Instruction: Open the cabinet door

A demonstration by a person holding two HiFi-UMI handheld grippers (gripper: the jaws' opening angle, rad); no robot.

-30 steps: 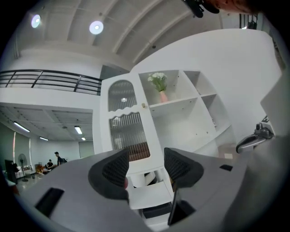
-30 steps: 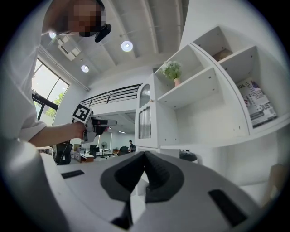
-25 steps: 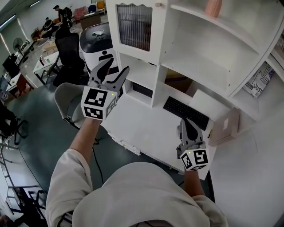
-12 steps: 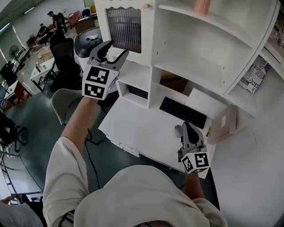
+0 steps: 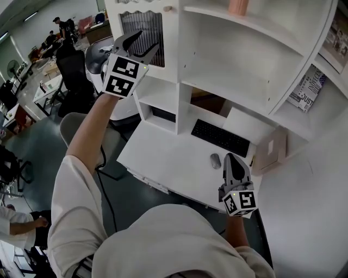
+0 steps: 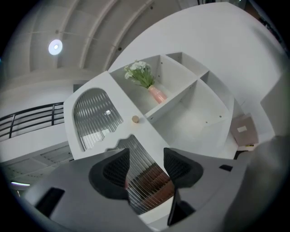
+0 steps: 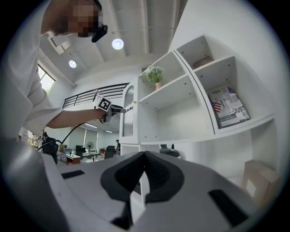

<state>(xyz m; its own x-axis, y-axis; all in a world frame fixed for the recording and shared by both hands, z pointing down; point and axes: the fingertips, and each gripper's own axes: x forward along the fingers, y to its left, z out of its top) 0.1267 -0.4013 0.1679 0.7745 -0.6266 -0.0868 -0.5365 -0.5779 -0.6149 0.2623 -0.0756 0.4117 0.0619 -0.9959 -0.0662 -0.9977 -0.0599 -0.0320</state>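
Note:
The white cabinet door (image 5: pixel 142 28) has a ribbed glass pane and a small round knob (image 5: pixel 168 8) on its right edge; it stands closed at the shelf unit's upper left. My left gripper (image 5: pixel 142 44) is raised in front of the pane's lower part, jaws open with nothing between them. In the left gripper view the door (image 6: pixel 94 115) and knob (image 6: pixel 135 119) lie above and ahead of the open left gripper (image 6: pixel 146 165). My right gripper (image 5: pixel 234 162) hovers low over the desk by the mouse (image 5: pixel 216 160), jaws shut and empty, as the right gripper view (image 7: pixel 144 174) shows.
A black keyboard (image 5: pixel 223 137) and a cardboard box (image 5: pixel 270 152) lie on the white desk (image 5: pixel 163 157). A pink vase (image 5: pixel 238 5) stands on the top shelf, a magazine (image 5: pixel 307 89) at the right. Office chairs (image 5: pixel 70 62) stand left of the desk.
My left gripper has risen from desk height up to the cabinet door's glass pane, rolling a little. My right gripper has drifted slightly over the desk, staying shut.

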